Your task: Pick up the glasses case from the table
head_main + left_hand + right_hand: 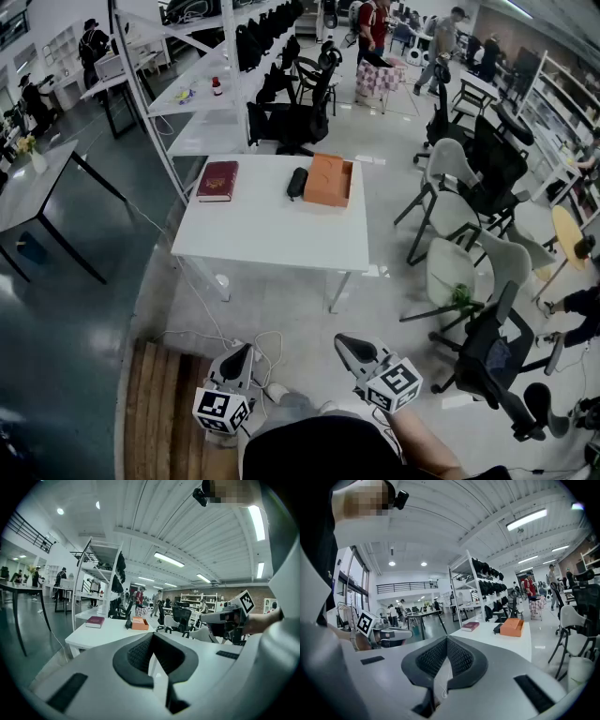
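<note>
Nearest, low in the head view, the left gripper (240,352) and the right gripper (345,343) hang in front of the person's body, both aimed a little below level toward the white table (272,246). Each gripper's own view shows its jaws pressed together along a thin seam with nothing between them, so both are empty. A stretch of floor separates them from the table's near edge, and I judge the step in hand to be the approach.

Toward the far side of the tabletop lies the glasses case (296,182), dark and oblong, just beside the left wall of an orange box (330,182). A red book (217,180) lies well apart to its left.

To do this well, step close and spread one gripper's jaws before lowering it. Then take the case across its narrow width — the box-side jaw will need room, so nudging the case toward the book first may help.

Whether the case touches the box cannot be told from here. Its lid and surface are too small to read, and the box's inside is only partly visible.
</note>
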The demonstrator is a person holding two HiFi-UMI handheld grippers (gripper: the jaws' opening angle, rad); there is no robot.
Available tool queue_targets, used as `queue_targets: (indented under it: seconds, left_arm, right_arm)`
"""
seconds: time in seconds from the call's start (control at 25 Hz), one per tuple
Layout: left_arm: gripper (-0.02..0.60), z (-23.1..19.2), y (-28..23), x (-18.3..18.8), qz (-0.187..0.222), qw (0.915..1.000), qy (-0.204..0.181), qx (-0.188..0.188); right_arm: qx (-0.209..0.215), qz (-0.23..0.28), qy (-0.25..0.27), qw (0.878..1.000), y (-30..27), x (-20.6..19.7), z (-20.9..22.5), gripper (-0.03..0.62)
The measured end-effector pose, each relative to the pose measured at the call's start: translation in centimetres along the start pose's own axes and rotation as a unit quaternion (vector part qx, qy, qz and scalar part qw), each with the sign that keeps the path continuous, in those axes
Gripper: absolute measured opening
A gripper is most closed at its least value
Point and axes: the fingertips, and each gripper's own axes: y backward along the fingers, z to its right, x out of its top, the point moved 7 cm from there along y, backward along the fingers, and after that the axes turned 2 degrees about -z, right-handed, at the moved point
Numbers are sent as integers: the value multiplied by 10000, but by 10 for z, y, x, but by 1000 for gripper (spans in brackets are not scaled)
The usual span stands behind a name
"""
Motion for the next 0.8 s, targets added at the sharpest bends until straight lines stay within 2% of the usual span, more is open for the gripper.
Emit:
queue_targets:
  seconds: [0.44,0.68,0.8]
  left_arm:
    - [17,-91,-17,6,168,9993,304,105]
    - [17,-124,-31,0,9,9992,385,123]
    - [17,-135,-44,-3,-57,9988,459,152]
  right_arm:
    - [160,-76,136,9998,-93,21,4,28]
    - [103,-235,-78,9996,-137,21,17,28]
    - [206,-215,-168,9994,-162,25,29,28]
